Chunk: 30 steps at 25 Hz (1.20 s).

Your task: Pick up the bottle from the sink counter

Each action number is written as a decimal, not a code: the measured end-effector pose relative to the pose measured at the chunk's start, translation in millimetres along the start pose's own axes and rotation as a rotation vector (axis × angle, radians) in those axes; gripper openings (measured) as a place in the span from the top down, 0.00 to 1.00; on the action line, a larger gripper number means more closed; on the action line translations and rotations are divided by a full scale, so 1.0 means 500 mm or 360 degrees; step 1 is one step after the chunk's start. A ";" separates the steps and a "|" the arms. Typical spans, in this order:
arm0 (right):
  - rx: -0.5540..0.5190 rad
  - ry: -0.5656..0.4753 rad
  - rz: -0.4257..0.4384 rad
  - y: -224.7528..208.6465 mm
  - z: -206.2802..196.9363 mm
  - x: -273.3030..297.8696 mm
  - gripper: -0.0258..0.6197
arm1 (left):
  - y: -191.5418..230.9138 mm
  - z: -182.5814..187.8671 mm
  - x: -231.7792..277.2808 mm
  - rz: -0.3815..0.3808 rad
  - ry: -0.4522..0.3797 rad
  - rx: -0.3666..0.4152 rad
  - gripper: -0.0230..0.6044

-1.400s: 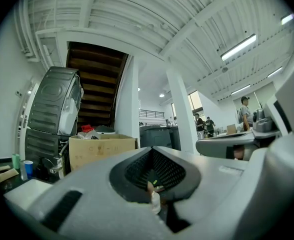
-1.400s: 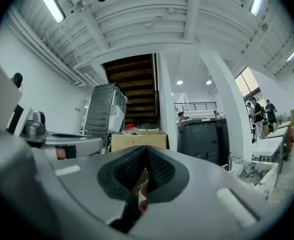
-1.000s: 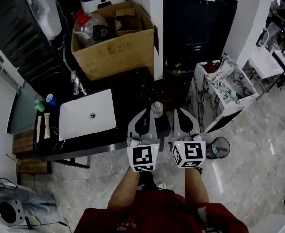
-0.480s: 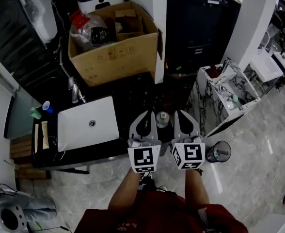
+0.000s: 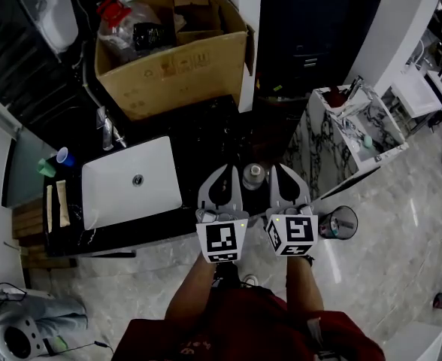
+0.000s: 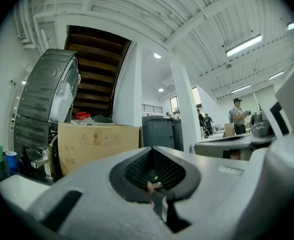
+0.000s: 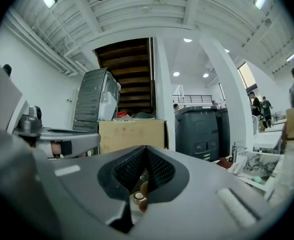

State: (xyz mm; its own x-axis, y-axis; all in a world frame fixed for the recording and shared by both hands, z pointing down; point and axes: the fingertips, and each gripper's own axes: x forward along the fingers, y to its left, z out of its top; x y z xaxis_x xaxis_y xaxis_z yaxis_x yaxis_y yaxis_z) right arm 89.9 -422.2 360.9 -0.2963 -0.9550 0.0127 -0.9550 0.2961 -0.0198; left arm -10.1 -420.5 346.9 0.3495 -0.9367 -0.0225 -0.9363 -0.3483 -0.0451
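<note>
Currently, item by item, from the fingers outward:

- Left gripper (image 6: 152, 150): your fingers (image 6: 227, 184) are pressed together, with nothing between them.
- Right gripper (image 7: 146, 149): fingers (image 7: 212, 184) likewise closed on each other and holding nothing.
- Both grippers, head view: you hold the left (image 5: 227, 171) and right (image 5: 278, 170) side by side over the front edge of the tabletop (image 5: 206, 138), tips pointing away from you.
- Bottle (image 5: 253, 174): upright, pale cap on top. It stands on the dark tabletop between your two grippers, near their tips and close to both. Contact with either cannot be told.
- Sink (image 5: 131, 180): a white basin set into the tabletop, to the left of the left gripper.
- Tap (image 5: 104, 130): behind the sink.
- Blue cup (image 5: 62, 156) and green cup (image 5: 46, 168): just beside each other at the far left of the tabletop.
- Cardboard box (image 5: 183, 51): open, at the back of the tabletop, with a clear bag and other things inside.
- Marble-patterned stand (image 5: 341, 141): on the floor to your right.
</note>
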 end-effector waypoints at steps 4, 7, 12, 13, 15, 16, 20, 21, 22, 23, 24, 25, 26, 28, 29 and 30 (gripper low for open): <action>0.0000 0.0070 -0.0036 -0.004 -0.045 0.018 0.96 | 0.012 -0.030 0.009 0.0001 0.0040 0.0006 0.96; 0.0010 0.0123 -0.0035 0.002 -0.083 0.033 0.95 | 0.026 -0.055 0.016 0.0004 0.0071 -0.0006 0.96; 0.0028 0.0220 -0.0038 0.019 -0.141 0.045 0.91 | 0.042 -0.106 0.019 -0.0010 0.0151 -0.0042 0.96; 0.0032 0.0230 -0.0036 0.021 -0.149 0.047 0.90 | 0.044 -0.115 0.021 -0.0015 0.0163 -0.0046 0.96; 0.0041 0.0251 -0.0027 0.025 -0.165 0.051 0.85 | 0.046 -0.131 0.023 -0.0024 0.0186 -0.0058 0.96; 0.0048 0.0263 -0.0021 0.027 -0.174 0.052 0.81 | 0.046 -0.140 0.023 -0.0029 0.0199 -0.0062 0.96; 0.0076 0.0318 -0.0017 0.029 -0.210 0.056 0.70 | 0.047 -0.174 0.022 -0.0038 0.0247 -0.0076 0.96; 0.0081 0.0333 -0.0018 0.029 -0.220 0.057 0.67 | 0.046 -0.182 0.021 -0.0041 0.0259 -0.0079 0.96; 0.0084 0.0347 -0.0019 0.029 -0.228 0.059 0.65 | 0.046 -0.190 0.022 -0.0045 0.0271 -0.0081 0.96; 0.0087 0.0360 -0.0018 0.030 -0.236 0.062 0.63 | 0.046 -0.198 0.022 -0.0049 0.0283 -0.0083 0.96; 0.0092 0.0373 -0.0016 0.032 -0.243 0.066 0.60 | 0.049 -0.205 0.023 -0.0051 0.0295 -0.0086 0.96; 0.0100 0.0388 -0.0012 0.034 -0.250 0.069 0.59 | 0.052 -0.212 0.024 -0.0050 0.0307 -0.0091 0.96; 0.0108 0.0405 -0.0007 0.037 -0.257 0.073 0.56 | 0.055 -0.219 0.024 -0.0049 0.0318 -0.0097 0.96; 0.0116 0.0447 0.0007 0.041 -0.273 0.080 0.51 | 0.058 -0.231 0.025 -0.0049 0.0335 -0.0107 0.96; 0.0120 0.0469 0.0014 0.043 -0.282 0.083 0.47 | 0.059 -0.236 0.026 -0.0050 0.0343 -0.0111 0.96; 0.0126 0.0490 0.0017 0.043 -0.289 0.086 0.45 | 0.060 -0.240 0.027 -0.0052 0.0349 -0.0115 0.96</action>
State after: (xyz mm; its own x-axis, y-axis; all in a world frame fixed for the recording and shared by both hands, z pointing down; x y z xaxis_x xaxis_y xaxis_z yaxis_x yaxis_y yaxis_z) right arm 54.3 -454.4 505.7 -0.3088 -0.8979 0.3137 -0.9511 0.2925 -0.0991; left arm -37.6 -447.9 465.3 0.3712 -0.9076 0.1960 -0.9274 -0.3729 0.0298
